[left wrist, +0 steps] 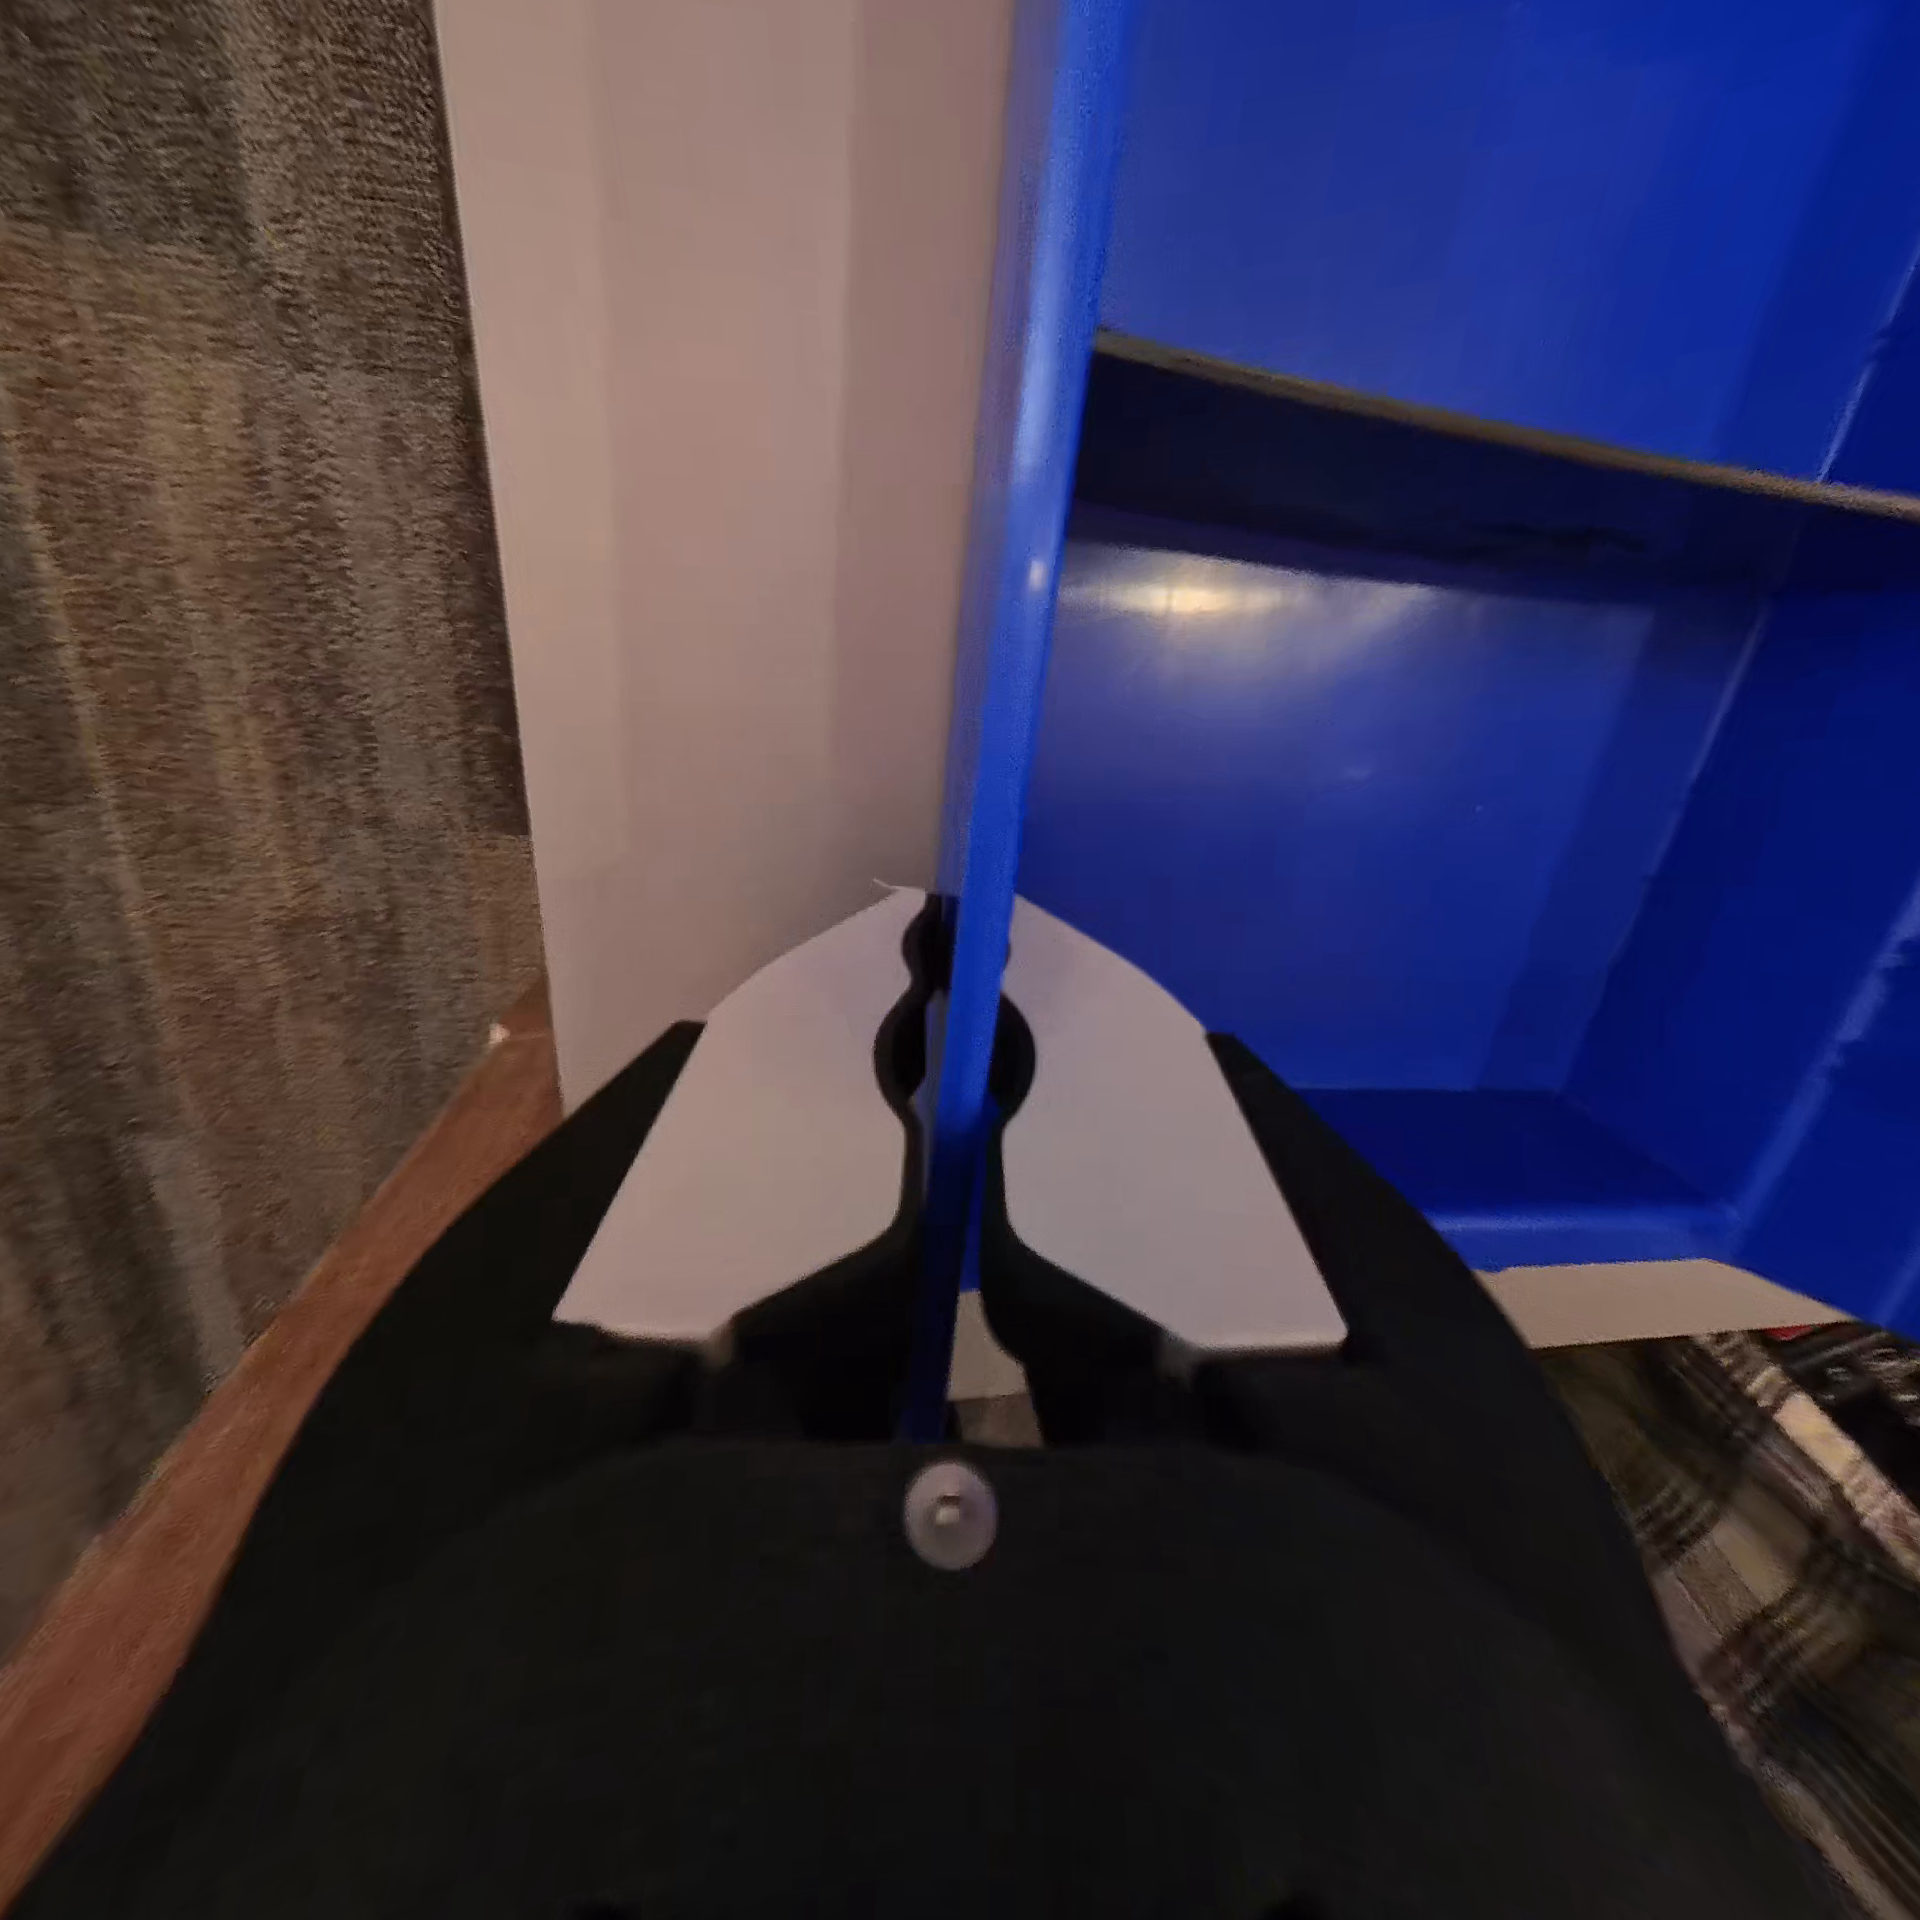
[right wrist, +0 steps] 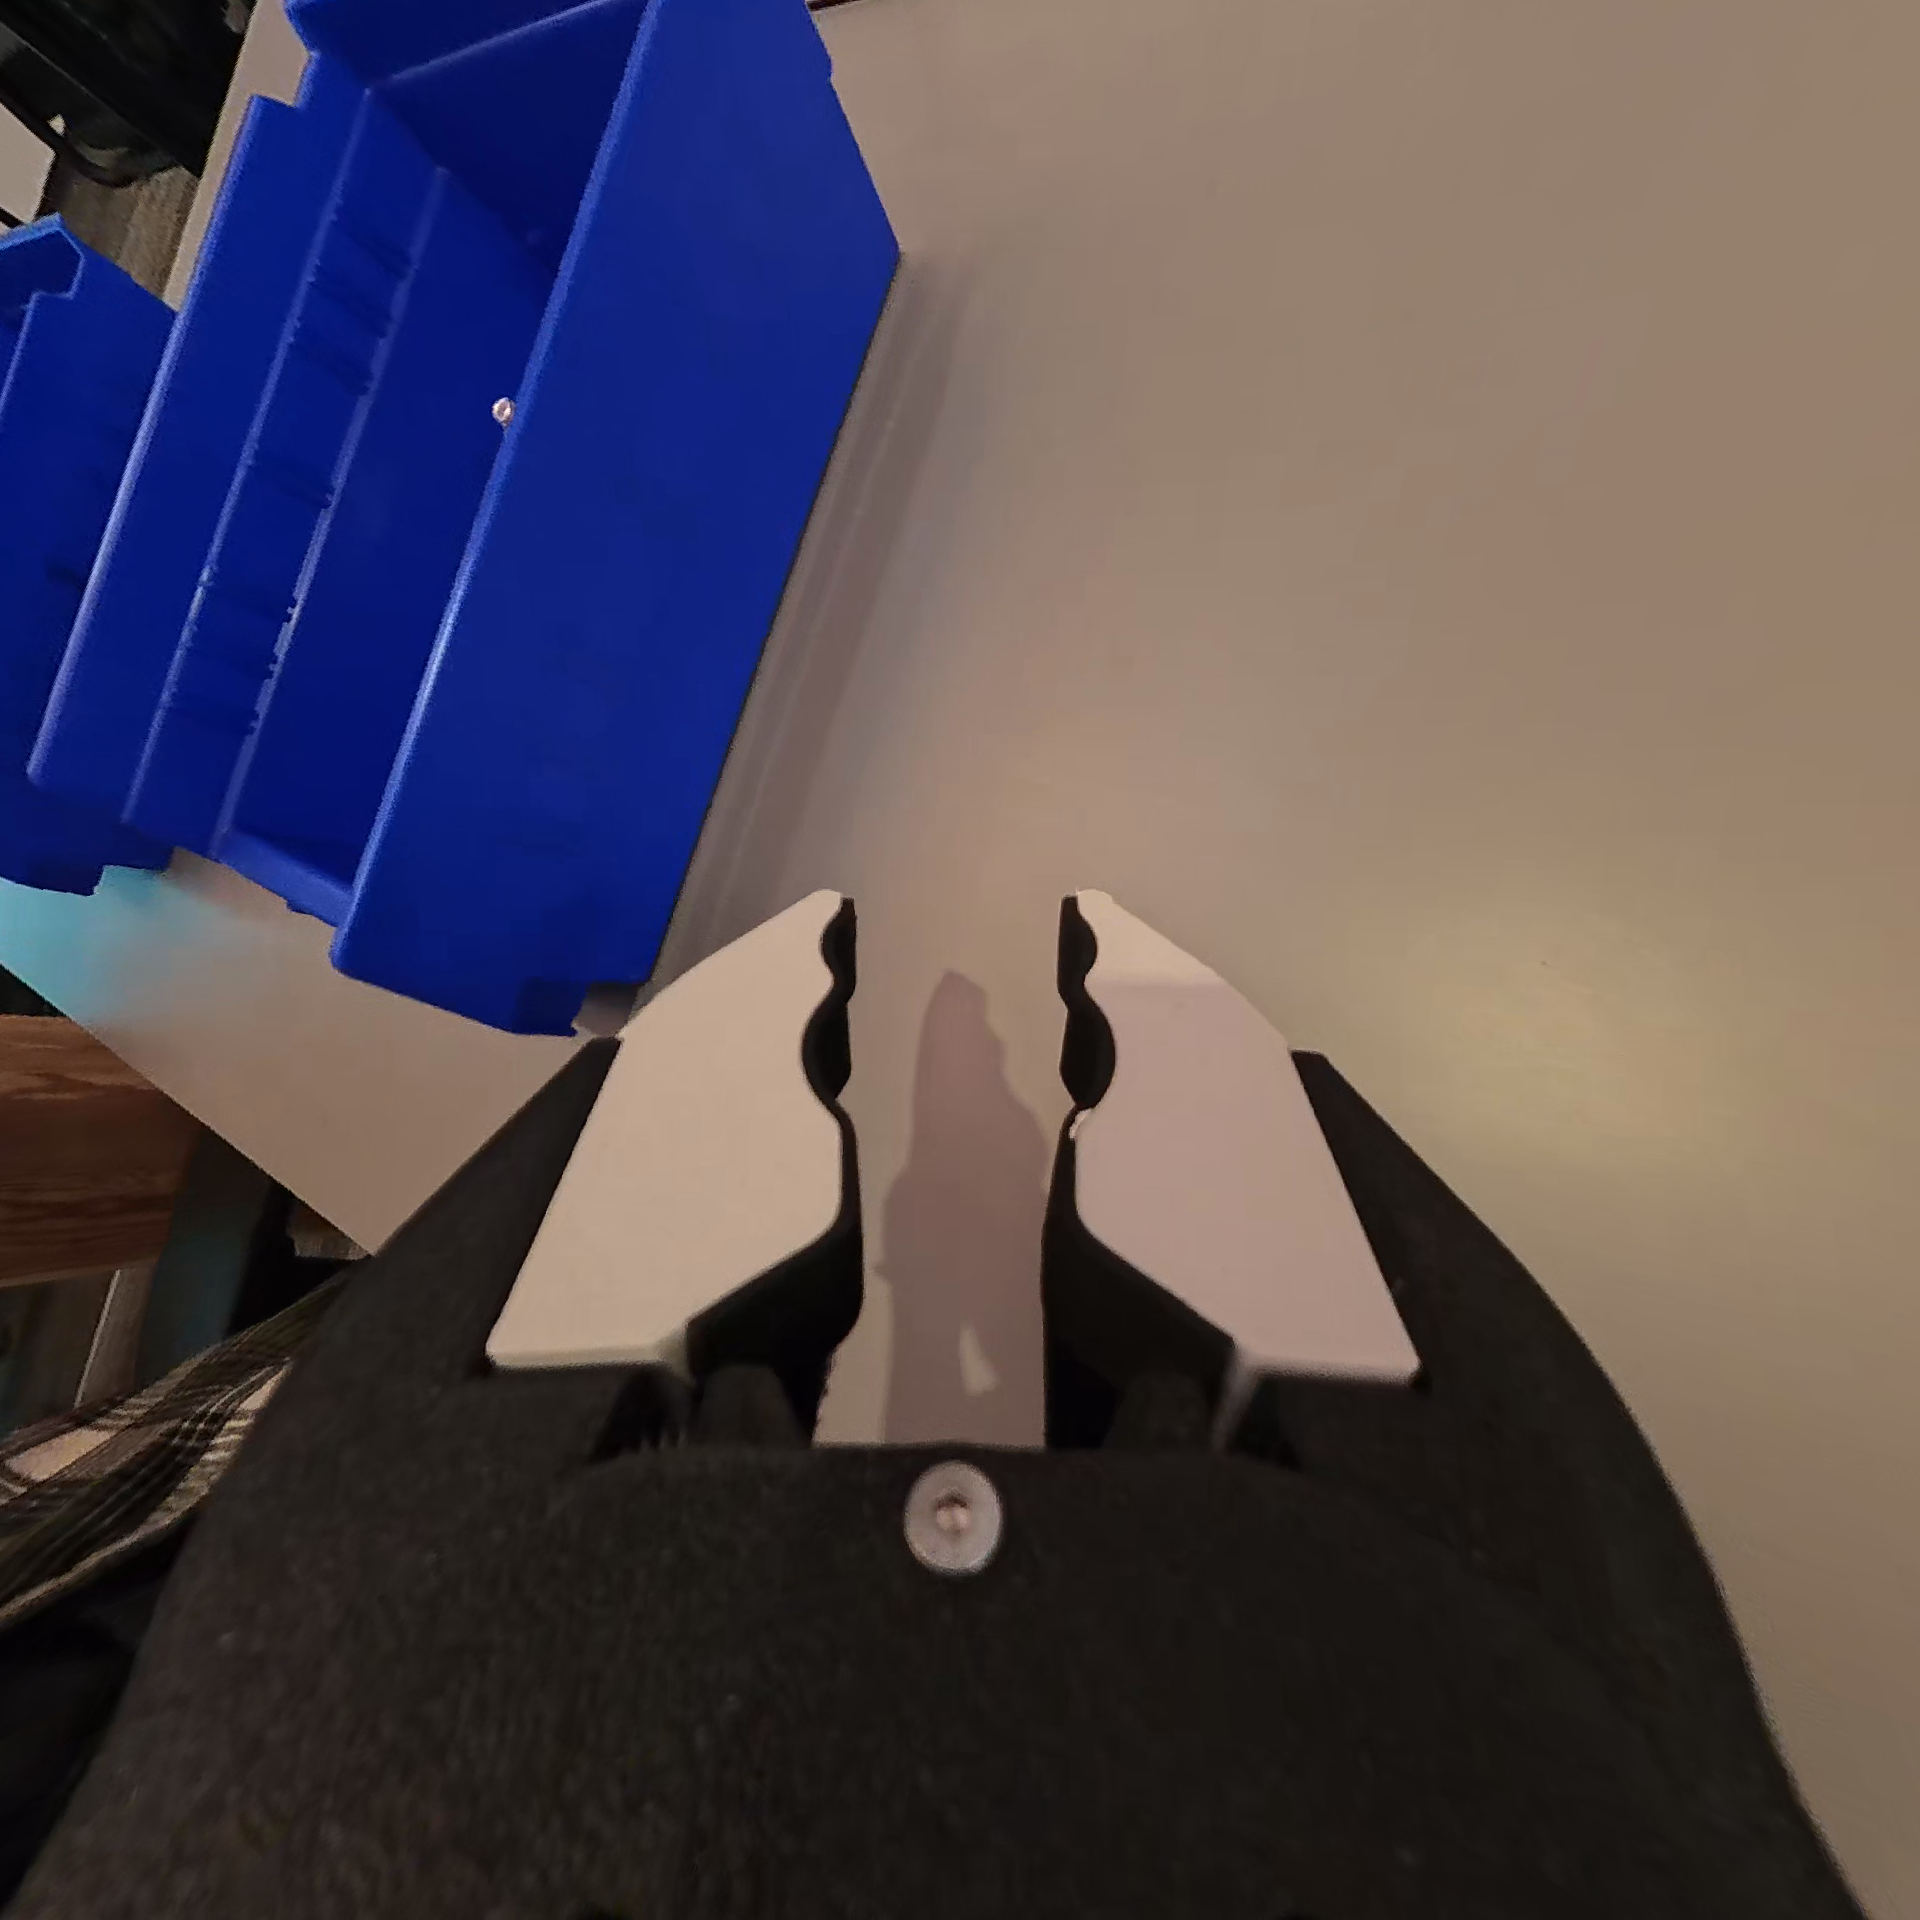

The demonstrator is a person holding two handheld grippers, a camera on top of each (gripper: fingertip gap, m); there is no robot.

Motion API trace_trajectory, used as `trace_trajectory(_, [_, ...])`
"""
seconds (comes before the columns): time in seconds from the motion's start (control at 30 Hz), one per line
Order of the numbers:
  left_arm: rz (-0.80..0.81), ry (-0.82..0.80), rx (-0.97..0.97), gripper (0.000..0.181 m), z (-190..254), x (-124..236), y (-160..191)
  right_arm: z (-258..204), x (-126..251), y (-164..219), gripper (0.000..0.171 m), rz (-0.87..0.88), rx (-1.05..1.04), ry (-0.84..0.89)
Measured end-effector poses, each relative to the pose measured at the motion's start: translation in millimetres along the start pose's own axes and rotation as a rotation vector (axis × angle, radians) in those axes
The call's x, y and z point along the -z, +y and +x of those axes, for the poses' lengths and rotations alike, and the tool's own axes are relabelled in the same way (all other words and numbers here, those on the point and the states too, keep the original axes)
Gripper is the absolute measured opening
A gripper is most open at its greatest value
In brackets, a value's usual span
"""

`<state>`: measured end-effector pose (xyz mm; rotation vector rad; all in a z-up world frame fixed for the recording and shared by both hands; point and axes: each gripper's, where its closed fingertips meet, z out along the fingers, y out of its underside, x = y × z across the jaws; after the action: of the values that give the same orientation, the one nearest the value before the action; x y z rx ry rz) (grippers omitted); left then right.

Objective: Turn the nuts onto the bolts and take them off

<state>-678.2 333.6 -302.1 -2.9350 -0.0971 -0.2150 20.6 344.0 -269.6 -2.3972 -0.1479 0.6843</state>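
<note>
My left gripper (left wrist: 961,920) is shut on the thin side wall of a blue bin (left wrist: 1351,831). The bin's inside looks bare where it shows, and a dark divider (left wrist: 1507,442) crosses it. My right gripper (right wrist: 956,925) is open and empty just above the white table (right wrist: 1351,520). To its left stands a blue bin (right wrist: 623,571) seen from outside. A small metal bolt or nut (right wrist: 501,410) shows at that bin's rim. No other nuts or bolts are in view.
A second blue bin (right wrist: 62,499) stands farther left. The white table (left wrist: 727,520) ends at a wooden edge (left wrist: 312,1299) above grey carpet (left wrist: 208,623). Plaid cloth (left wrist: 1766,1558) lies below the table's near edge and shows in the right wrist view too (right wrist: 135,1455). Tip to tip, the grippers are about 70 cm apart.
</note>
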Motion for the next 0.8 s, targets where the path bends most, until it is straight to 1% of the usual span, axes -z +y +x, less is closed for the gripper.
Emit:
trace_trajectory(0.03, [0.006, 0.017, 0.027, 0.006, 1, 0, 0, 1, 1, 0, 0.037, 0.004, -0.001, 0.0])
trace_trajectory(0.1, [0.004, 0.026, 0.054, 0.006, 2, 0, 1, 2, 3, 1, 0.037, 0.014, -0.007, -0.004])
trace_trajectory(0.2, [-0.002, 0.015, 0.015, 0.005, 4, 1, 2, 2, 6, 2, 0.036, 0.022, -0.006, -0.01])
trace_trajectory(0.3, [0.036, -0.002, 0.005, 0.005, 5, 4, -2, 4, 9, 3, 0.036, 0.022, -0.002, -0.008])
trace_trajectory(0.4, [0.067, -0.029, 0.049, 0.005, 4, 9, -5, 5, 14, 3, 0.035, 0.029, -0.001, -0.009])
trace_trajectory(0.57, [0.083, -0.067, 0.069, 0.005, 1, 18, -6, 6, 21, 4, 0.034, 0.041, 0.0, -0.007])
trace_trajectory(0.7, [0.082, -0.032, 0.08, 0.005, 6, 24, -5, 6, 22, 6, 0.034, 0.04, -0.003, -0.012])
trace_trajectory(0.8, [0.111, 0.014, 0.096, 0.005, 13, 31, -10, 5, 22, 6, 0.034, 0.035, 0.002, -0.012])
